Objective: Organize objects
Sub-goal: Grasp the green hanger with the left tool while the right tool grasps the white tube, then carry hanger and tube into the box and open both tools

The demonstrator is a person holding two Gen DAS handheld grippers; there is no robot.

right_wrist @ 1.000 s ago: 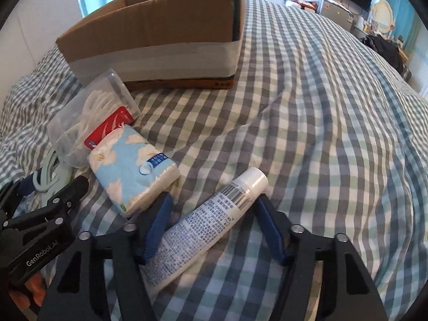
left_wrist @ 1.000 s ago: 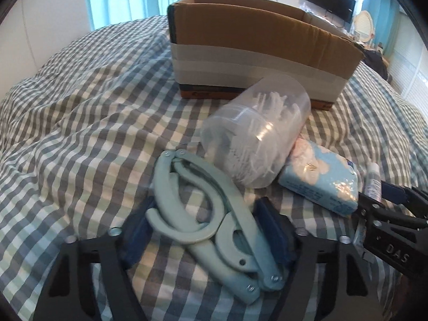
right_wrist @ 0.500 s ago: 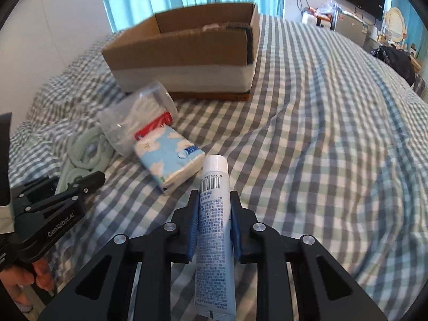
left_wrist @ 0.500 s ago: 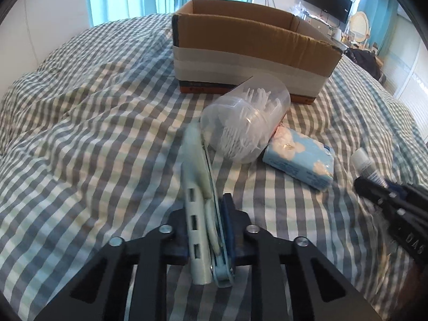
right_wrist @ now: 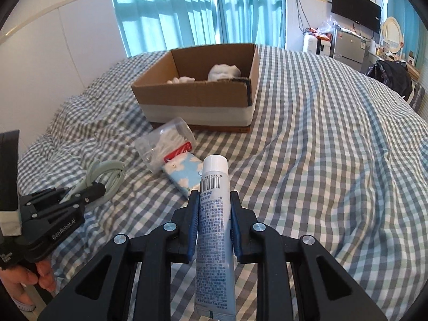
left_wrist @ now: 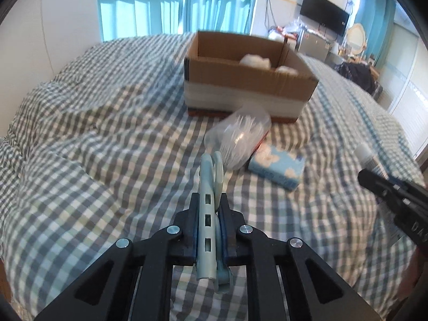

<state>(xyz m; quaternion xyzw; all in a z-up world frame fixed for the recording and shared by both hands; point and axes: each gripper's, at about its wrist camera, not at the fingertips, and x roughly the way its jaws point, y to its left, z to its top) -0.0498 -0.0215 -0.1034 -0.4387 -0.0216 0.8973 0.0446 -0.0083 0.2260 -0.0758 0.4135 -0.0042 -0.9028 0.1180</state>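
Left gripper (left_wrist: 209, 208) clamped on a folded pale green hanger (left_wrist: 211, 187); right gripper (right_wrist: 214, 203) clamped on a white tube (right_wrist: 214, 214). Between them and the cardboard box (right_wrist: 198, 104) lie a clear swab jar (right_wrist: 165, 144) and tissue pack (right_wrist: 184, 174) on the checked bedspread (right_wrist: 321, 160).

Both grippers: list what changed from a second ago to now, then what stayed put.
The left gripper closed its fingers on the pale green folding hanger and raised it off the checked bedspread. The right gripper closed on the white tube and lifted it too. Unmoved: the cardboard box, the clear cotton swab container and the blue tissue pack.
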